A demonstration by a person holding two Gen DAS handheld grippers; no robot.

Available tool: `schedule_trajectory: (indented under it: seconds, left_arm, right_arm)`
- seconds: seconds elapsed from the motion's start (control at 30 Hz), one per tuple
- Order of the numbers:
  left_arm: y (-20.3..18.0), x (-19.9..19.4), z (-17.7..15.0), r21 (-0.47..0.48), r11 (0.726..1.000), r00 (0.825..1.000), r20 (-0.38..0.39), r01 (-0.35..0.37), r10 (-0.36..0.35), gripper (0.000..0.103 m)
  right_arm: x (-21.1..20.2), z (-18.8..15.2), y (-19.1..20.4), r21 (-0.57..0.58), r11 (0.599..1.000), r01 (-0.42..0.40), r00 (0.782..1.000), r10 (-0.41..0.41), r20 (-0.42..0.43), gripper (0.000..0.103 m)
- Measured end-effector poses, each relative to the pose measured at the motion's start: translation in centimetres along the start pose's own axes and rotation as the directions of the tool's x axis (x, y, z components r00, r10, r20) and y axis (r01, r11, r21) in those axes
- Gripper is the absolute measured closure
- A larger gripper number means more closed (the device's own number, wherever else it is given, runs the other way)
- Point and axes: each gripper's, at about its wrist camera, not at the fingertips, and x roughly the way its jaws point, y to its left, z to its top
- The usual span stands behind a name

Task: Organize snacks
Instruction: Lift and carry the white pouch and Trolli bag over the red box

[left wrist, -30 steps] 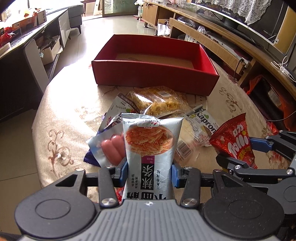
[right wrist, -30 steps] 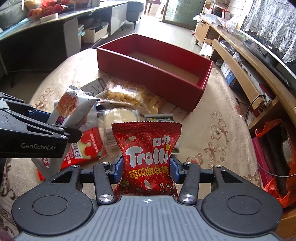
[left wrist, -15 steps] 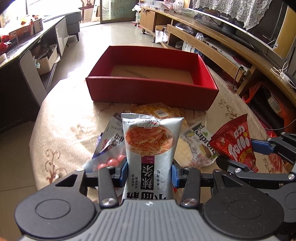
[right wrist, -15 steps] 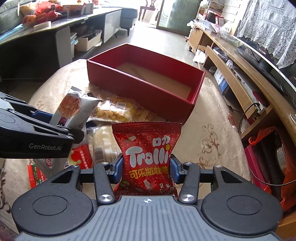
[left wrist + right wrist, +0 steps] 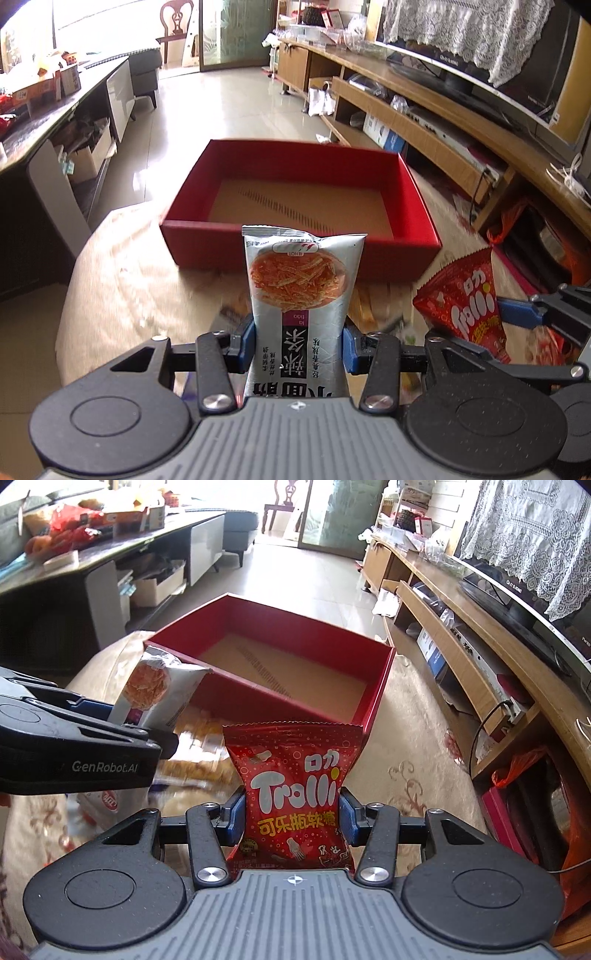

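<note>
Both tongs clamped, left tongs (image 5: 298,341) on noodle packet (image 5: 300,295), right tongs (image 5: 291,814) on Trolli bag (image 5: 293,794), now lifted closer to the red box (image 5: 295,177), drop-off's next.

red box (image 5: 301,242) sits on table, open top, plain brown cardboard floor, nothing inside. silver-white snack pouch (image 5: 300,291) with orange shredded stuff pictured on front stands upright just short of box's near wall, print upside down, pinched at both sides. red trolli gummy bag (image 5: 295,794) also upright, squeezed at waist so top flares out, near box's front right corner. few more packets lie blurred on table near box's front wall.
</note>
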Motion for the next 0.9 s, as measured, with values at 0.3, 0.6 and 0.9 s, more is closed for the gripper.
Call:
schedule_trajectory:
  seconds: [0.3, 0.6, 0.9]
  left_arm:
    - [0.1, 1.8, 5.4, -0.009, 1.000, 0.997, 0.075, -0.018, 0.019, 0.062]
    - [0.3, 5.4, 10.8, -0.011, 0.999, 0.991, 0.128, -0.046, 0.047, 0.062]
    - [1.1, 11.3, 13.0, -0.007, 0.996, 0.989, 0.114, -0.090, 0.090, 0.062]
  right_arm:
    - [2.3, 4.1, -1.7, 0.052, 0.999, 0.007, 0.999, -0.009, 0.044, 0.046]
    - [6.6, 8.0, -3.6, 0.106, 0.994, 0.004, 0.999, -0.009, 0.051, 0.046]
    - [11.5, 9.2, -3.8, 0.135, 0.991, -0.009, 1.000, 0.008, 0.010, 0.046]
